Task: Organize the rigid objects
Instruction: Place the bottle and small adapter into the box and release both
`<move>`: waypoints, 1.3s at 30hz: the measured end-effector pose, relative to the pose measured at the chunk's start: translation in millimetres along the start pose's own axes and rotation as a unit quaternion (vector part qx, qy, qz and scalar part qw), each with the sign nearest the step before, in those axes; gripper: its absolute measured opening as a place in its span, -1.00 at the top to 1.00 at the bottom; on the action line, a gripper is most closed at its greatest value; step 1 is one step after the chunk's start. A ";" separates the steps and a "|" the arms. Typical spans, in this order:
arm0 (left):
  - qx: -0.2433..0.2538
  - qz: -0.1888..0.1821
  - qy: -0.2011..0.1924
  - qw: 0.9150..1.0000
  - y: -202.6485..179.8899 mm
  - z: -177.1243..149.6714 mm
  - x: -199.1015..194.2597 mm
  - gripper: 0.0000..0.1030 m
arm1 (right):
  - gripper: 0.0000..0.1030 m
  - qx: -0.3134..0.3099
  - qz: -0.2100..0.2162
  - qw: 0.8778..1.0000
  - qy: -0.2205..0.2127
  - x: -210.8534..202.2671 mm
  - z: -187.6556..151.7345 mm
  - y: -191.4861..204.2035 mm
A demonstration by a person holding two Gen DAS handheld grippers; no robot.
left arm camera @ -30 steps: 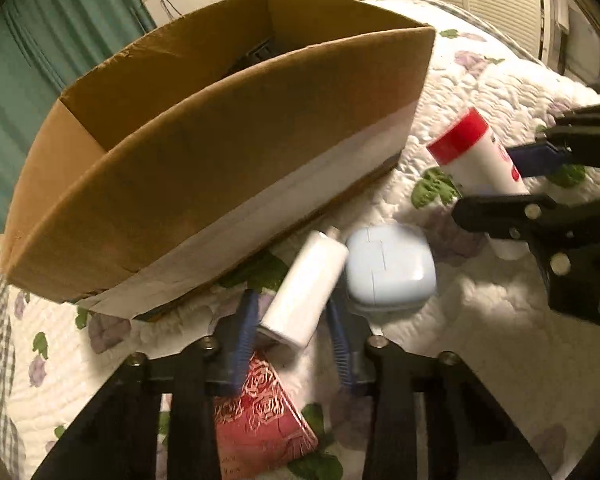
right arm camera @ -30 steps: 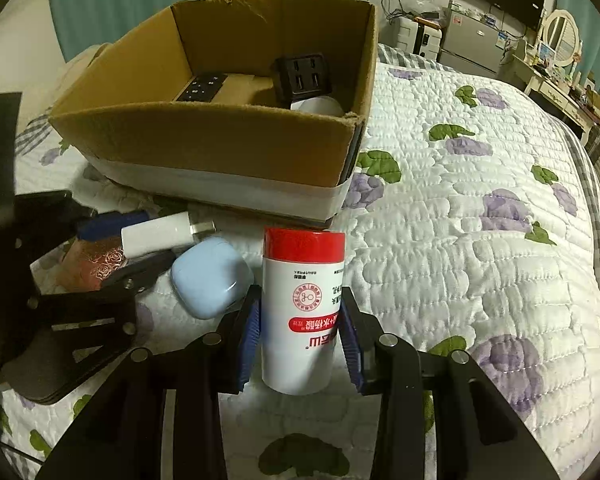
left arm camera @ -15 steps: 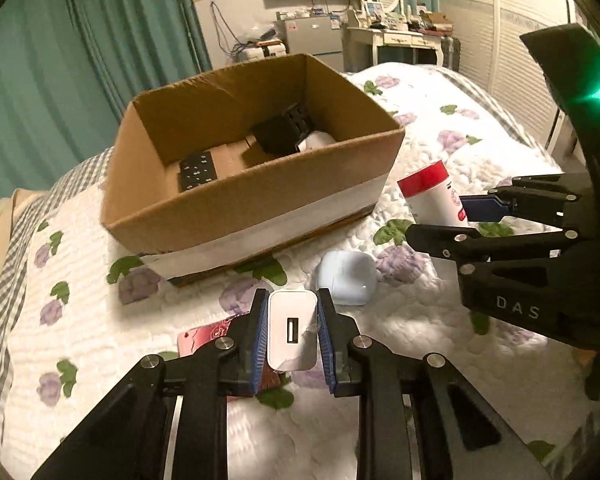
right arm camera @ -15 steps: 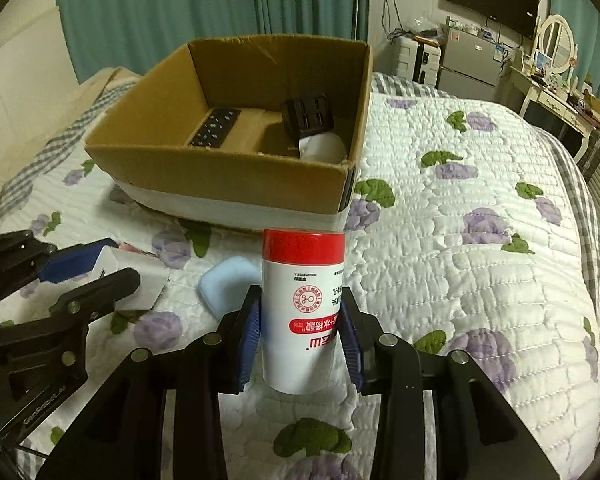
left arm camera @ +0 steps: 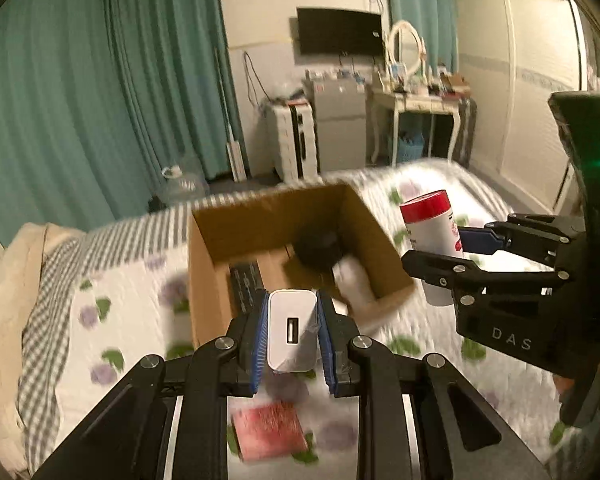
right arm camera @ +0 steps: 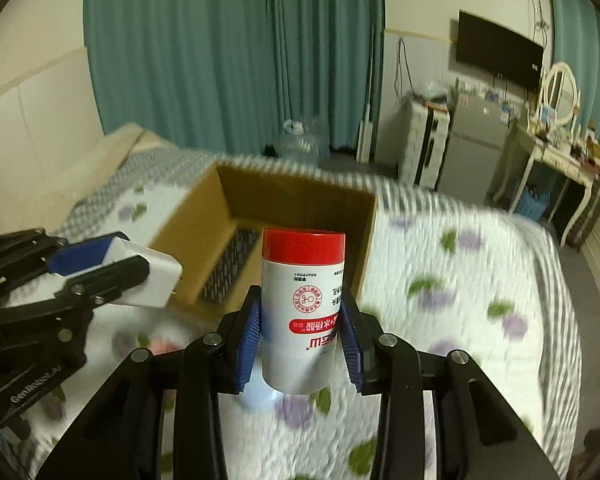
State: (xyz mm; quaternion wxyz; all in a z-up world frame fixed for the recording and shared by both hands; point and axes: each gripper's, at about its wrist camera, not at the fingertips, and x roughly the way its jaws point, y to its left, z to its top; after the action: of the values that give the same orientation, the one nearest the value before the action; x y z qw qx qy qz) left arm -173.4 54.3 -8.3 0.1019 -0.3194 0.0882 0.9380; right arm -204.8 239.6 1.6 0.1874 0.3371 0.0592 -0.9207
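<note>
left gripper (left arm camera: 292,338) clamps a white usb charger (left arm camera: 291,335) above the bed, near the cardboard box (left arm camera: 204,280); right gripper (right arm camera: 300,338) grips a red-capped white bottle (right arm camera: 302,312) upright beside the box

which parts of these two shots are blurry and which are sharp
Left wrist view: the white charger in the left gripper is crisp, while the cardboard box and quilt smear with motion. Right wrist view: the red-capped bottle in the right gripper is sharp; the bedding blurs; fisheye bends the edges.
</note>
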 end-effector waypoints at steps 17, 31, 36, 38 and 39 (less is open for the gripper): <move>-0.016 0.001 0.068 0.998 23.6 17.4 135.6 0.55 | 0.30 0.040 -0.008 0.999 0.019 95.0 40.4 -24.5; -0.033 0.029 0.058 0.997 38.3 13.4 119.7 -0.15 | 0.30 0.049 -0.005 0.999 0.019 92.6 27.3 -31.5; -0.052 0.055 0.037 0.996 54.9 11.3 83.2 -0.21 | 0.29 0.037 0.003 0.999 0.018 91.8 31.8 -25.2; -0.062 0.063 0.025 0.996 61.9 6.0 68.5 -0.24 | 0.29 0.027 0.006 0.999 0.018 95.0 34.4 -18.6; -0.066 0.065 0.022 0.995 64.7 5.3 65.8 -0.26 | 0.29 0.020 0.008 1.000 0.019 98.7 35.9 -13.9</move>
State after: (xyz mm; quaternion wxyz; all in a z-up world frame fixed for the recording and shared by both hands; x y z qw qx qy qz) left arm -243.4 2.0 -38.3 0.0173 -0.3393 0.0490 0.9392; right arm -301.0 213.9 -34.6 0.1870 0.3588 0.0417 -0.9136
